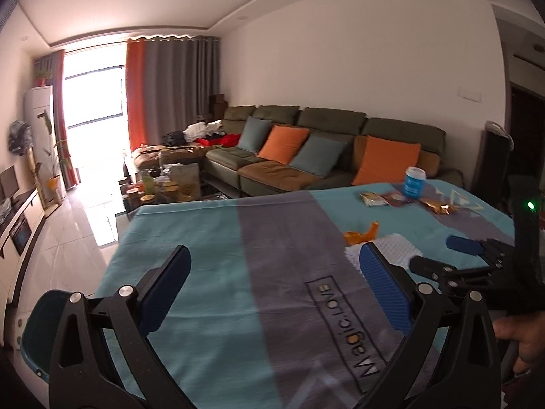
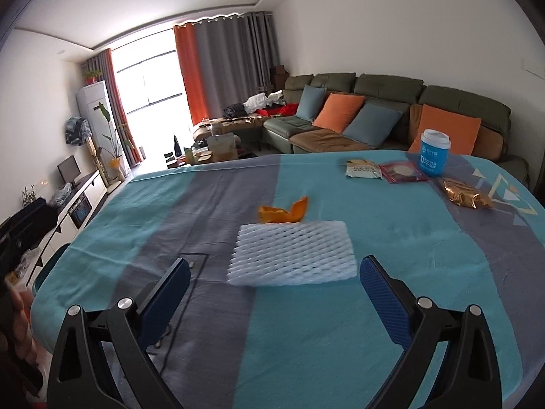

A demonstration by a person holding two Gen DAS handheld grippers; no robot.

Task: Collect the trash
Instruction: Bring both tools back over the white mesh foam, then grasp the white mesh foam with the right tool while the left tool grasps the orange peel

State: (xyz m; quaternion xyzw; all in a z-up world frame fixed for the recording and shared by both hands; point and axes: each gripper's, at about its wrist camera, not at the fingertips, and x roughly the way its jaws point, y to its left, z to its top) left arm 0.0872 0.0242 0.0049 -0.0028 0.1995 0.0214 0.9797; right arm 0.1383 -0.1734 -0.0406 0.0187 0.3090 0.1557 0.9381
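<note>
Trash lies on a table with a teal and grey cloth (image 2: 306, 334). A white foam net (image 2: 293, 255) lies just ahead of my open, empty right gripper (image 2: 272, 269). An orange peel (image 2: 282, 213) lies right behind the net. Farther right are a blue cup (image 2: 434, 155), a pale snack packet (image 2: 362, 169), a red packet (image 2: 403, 171) and a gold wrapper (image 2: 465, 197). My left gripper (image 1: 272, 259) is open and empty over the cloth (image 1: 221, 306), left of the net (image 1: 391, 245) and peel (image 1: 361, 235). The right gripper's fingers (image 1: 465, 244) show at its right.
A green sofa (image 2: 374, 109) with orange and blue cushions stands behind the table. A cluttered coffee table (image 2: 218, 151) is beyond the far edge. A blue chair (image 1: 37, 327) sits at the table's left side. A TV cabinet (image 2: 78, 204) lines the left wall.
</note>
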